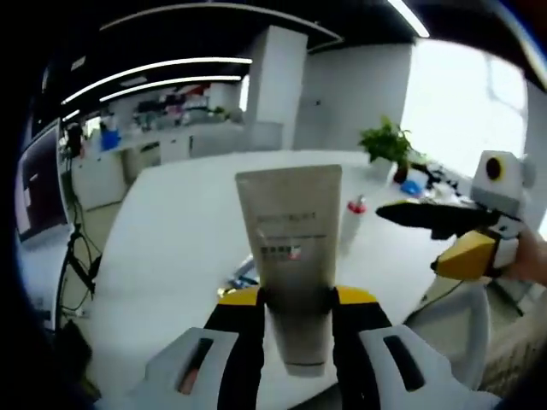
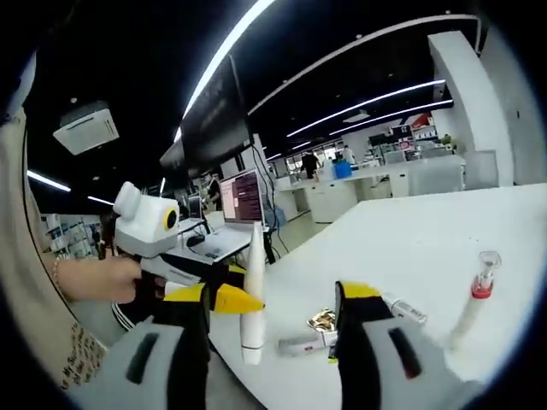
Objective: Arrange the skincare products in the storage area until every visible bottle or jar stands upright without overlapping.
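We are holding the left gripper (image 1: pixel 295 320) raised above the white table (image 1: pixel 171 248), clamping a flat, matte beige tube (image 1: pixel 291 248) upright with its cap end hidden, while the right gripper (image 2: pixel 273 333) is hovering with jaws apart over a small white tube (image 2: pixel 306 344) lying flat and a slim red-collared bottle (image 2: pixel 474 303) standing near it.

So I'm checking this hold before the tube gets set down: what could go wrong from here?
1. The left gripper pinches the tube near its lower end, so the tall part could tip or slip.
2. The slim bottle with the red collar stands alone on the table; a sweep could topple it.
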Demonstrator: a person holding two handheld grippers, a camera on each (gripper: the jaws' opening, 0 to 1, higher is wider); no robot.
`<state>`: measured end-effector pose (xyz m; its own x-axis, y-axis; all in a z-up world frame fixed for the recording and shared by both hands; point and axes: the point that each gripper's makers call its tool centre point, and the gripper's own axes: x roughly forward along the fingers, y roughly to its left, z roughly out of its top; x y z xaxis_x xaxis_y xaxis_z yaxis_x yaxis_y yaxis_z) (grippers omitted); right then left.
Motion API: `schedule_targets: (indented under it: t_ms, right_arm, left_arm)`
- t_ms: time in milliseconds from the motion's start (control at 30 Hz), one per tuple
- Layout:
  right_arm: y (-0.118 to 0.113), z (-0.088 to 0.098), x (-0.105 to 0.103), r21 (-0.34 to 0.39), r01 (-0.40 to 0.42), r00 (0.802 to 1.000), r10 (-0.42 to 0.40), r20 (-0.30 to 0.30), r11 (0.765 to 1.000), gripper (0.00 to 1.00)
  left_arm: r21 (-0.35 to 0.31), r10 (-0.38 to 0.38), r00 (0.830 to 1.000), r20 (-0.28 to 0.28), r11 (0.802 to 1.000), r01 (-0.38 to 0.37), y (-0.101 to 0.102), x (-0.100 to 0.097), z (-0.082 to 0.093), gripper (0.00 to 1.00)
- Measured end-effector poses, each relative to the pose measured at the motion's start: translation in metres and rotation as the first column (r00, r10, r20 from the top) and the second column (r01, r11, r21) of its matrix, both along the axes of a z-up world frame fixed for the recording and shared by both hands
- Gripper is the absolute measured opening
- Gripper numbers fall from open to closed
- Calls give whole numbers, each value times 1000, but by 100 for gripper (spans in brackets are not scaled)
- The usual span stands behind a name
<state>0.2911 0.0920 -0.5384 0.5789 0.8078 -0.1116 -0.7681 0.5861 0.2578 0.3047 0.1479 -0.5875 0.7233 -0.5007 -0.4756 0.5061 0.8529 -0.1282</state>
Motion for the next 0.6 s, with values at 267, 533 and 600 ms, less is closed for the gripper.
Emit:
schedule_targets:
  t_ms: [267,533,600]
  right_arm:
    - [27,12,-3,53,-45,998,47,-36,998,48]
    - [30,-5,0,-31,-20,996,18,-87,999,43]
    - [27,-6,1,-50,-13,997,9,-79,999,38]
  left_arm:
    - [75,-44,998,43,996,41,-15,-13,1,26]
    - [133,-88,992,89,988,75,-27,-19,6,26]
    - [143,-95,991,93,986,81,-29,-21,5,26]
